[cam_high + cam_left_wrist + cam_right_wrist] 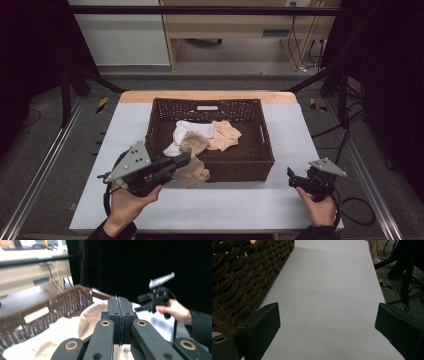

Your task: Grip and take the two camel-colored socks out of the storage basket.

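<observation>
Left hand-held gripper (182, 160): clamped on tan sock (192, 172), draped over basket's (260, 150) near-left rim.
Right hand-held gripper (291, 176): jaws apart, near right on desk (240, 200).
Nearer: left.

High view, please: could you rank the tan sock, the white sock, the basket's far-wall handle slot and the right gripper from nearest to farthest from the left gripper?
From the left gripper:
1. Tan sock, at its jaws, draped over the basket's near wall.
2. White sock, inside the basket.
3. Handle slot, far wall.
4. Right gripper, across the table.
</observation>
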Demonstrator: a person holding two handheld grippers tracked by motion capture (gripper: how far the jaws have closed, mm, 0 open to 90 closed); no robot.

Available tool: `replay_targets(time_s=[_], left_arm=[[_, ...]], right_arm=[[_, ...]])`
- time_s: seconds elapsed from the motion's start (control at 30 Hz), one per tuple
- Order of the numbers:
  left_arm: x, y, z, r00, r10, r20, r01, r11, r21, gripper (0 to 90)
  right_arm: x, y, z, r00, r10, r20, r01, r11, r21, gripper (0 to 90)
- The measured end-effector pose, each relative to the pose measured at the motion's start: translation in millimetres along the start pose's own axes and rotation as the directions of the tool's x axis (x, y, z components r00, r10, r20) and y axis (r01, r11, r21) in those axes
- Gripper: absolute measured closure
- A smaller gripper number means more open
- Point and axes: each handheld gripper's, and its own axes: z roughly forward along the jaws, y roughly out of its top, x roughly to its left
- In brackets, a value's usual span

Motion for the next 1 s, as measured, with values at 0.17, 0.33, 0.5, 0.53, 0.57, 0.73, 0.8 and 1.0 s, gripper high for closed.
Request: replay_targets(time_s=[0.17,0.33,0.5,0.53,0.57,0.73,0.8,1.0], left_arm=[[-4.3,-33.6,9.1,0.9995,-0.024,0.022,0.022,0.9955,0.092,89.4],[-5.2,-71.5,24.1,0.9971,-0.068,0.033,0.060,0.9778,0.201,89.4],[-0.1,-104.4,43.5,0.9959,-0.088,0.019,0.078,0.9463,0.314,89.3],[2.0,-111.5,48.6,0.9965,-0.084,0.009,0.076,0.9381,0.338,89.2],[3.8,-115.3,51.4,0.9967,-0.081,0.006,0.074,0.9313,0.357,89.1],[9.2,-129.3,61.7,0.9963,-0.086,-0.005,0.081,0.9120,0.402,87.7],[9.7,-128.4,61.2,0.9971,-0.075,-0.011,0.073,0.9148,0.397,84.6],[13.3,-108.3,47.0,0.9979,-0.050,-0.040,0.060,0.9466,0.317,73.6]], right_arm=[[-0.3,-0.1,-0.4,1.0000,0.003,-0.003,-0.003,1.000,0.000,6.3],[1.0,-0.2,0.1,1.0000,0.000,-0.004,0.000,1.000,0.004,6.3],[1.5,-0.8,0.9,1.0000,-0.004,-0.005,0.004,1.000,0.011,6.3],[1.9,-0.9,1.1,1.0000,-0.004,-0.006,0.004,1.000,0.012,6.3],[2.1,-0.9,1.1,1.0000,-0.006,-0.007,0.007,1.000,0.013,6.3],[2.3,-1.0,1.5,0.9999,-0.009,-0.007,0.009,1.000,0.013,6.3],[2.2,-1.0,1.6,0.9999,-0.007,-0.007,0.007,1.000,0.015,6.3],[1.8,-0.8,1.2,0.9999,-0.008,-0.007,0.008,1.000,0.012,6.3]])
